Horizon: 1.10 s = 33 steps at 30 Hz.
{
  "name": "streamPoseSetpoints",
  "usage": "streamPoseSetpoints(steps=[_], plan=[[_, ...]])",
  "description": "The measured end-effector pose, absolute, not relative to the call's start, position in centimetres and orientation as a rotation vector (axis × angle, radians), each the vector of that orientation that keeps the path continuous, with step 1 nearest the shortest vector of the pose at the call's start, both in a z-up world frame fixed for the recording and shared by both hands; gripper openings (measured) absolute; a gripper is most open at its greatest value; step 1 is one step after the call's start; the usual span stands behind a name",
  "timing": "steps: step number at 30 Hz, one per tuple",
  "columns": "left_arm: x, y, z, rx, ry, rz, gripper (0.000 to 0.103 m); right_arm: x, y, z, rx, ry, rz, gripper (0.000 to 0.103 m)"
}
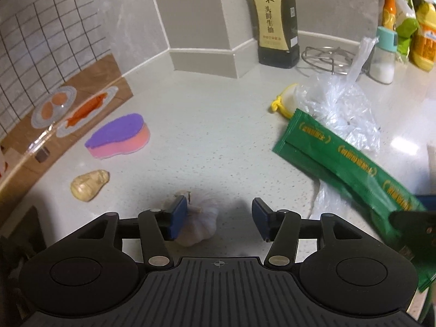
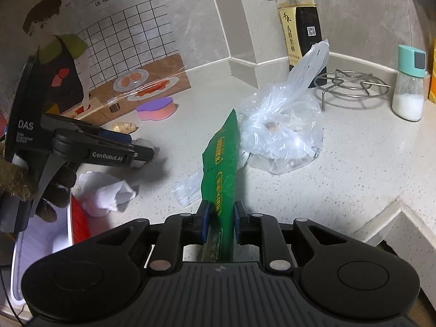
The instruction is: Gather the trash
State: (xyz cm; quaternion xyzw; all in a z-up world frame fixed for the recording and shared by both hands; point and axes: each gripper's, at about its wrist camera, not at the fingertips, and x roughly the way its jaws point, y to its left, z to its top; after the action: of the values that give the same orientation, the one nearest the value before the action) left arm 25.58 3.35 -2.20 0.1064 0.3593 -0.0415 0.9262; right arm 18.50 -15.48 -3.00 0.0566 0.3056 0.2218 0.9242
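My right gripper is shut on a long green wrapper and holds it edge-up above the counter; the wrapper also shows at the right of the left wrist view. A crumpled clear plastic bag lies just beyond it, also seen in the left wrist view. My left gripper is open, low over a garlic bulb that sits by its left finger. A crumpled white tissue lies near a red and white bin.
A purple and pink sponge, a ginger piece and a yellow object lie on the counter. A soy sauce bottle, a wire trivet and a salt shaker stand by the back wall. Snack packets stand far right.
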Motion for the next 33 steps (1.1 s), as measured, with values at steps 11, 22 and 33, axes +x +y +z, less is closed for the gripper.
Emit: streamPoseSetpoints(steps=[11,22,33], plan=[[27.4,6.8,-0.7,0.043,0.766,0.003,0.053,17.8,-15.9,-2.9,0.12,0.623,0.45,0.026],[29.5,7.6,-2.4,0.026,0.821,0.041,0.056,17.4,-16.5,-3.3,0.119,0.61,0.448,0.038],[29.0,4.5,-3.3,0.245,0.796,0.048,0.057,19.6,-15.2,-3.4,0.104,0.608,0.465,0.039]])
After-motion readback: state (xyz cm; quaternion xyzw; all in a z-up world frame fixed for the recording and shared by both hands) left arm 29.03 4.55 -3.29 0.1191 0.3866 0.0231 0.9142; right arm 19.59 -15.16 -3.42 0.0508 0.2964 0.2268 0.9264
